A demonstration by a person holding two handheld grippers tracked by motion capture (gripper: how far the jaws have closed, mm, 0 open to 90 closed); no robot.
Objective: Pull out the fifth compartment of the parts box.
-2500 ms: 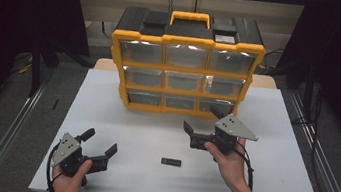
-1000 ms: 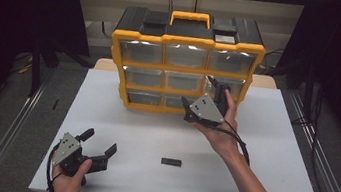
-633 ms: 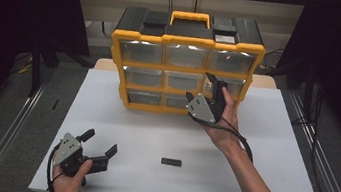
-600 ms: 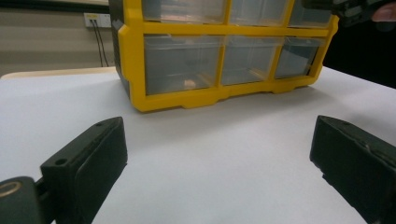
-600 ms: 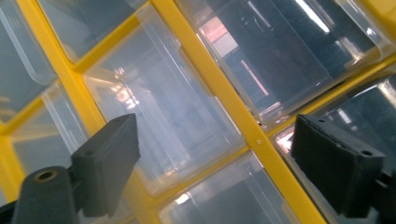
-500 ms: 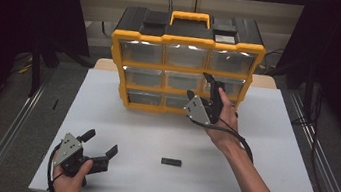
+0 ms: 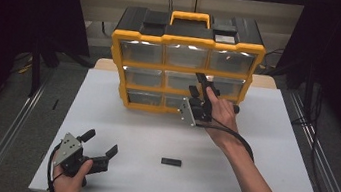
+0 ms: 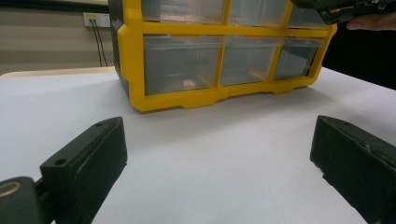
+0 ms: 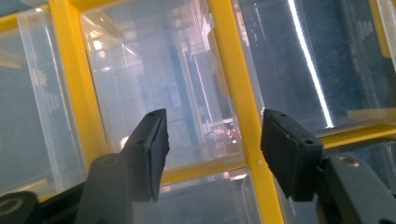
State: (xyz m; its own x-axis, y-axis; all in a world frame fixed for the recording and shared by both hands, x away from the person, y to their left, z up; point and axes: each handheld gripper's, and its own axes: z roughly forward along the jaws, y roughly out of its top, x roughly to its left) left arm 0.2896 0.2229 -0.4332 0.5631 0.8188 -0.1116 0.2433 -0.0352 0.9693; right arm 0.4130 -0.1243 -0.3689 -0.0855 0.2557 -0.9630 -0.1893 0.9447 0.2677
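A yellow and black organizer (image 7: 188, 42) with clear drawers stands at the back of the white table (image 7: 271, 155). My right gripper (image 7: 207, 87), turned on its side, is up against the organizer's front at the middle row, by the right drawer (image 7: 230, 87). Its jaws have just been closing and stand half apart. In the right gripper view they (image 9: 212, 140) flank a clear drawer front (image 9: 154, 70) and a yellow divider (image 9: 231, 93), and I see no pad pressing on anything. My left gripper (image 7: 101, 142) rests open near the front left corner, with bare table between its jaws (image 8: 219, 154).
A small black block (image 7: 171, 161) lies on the table in front of the organizer, between the two hands. The organizer's bottom row (image 8: 182, 65) faces the left gripper. Metal rails (image 7: 6, 133) run along both sides of the table.
My right gripper rose from the table to the organizer's front, rolled onto its side, and its jaws narrowed. The left gripper and the black block stayed put.
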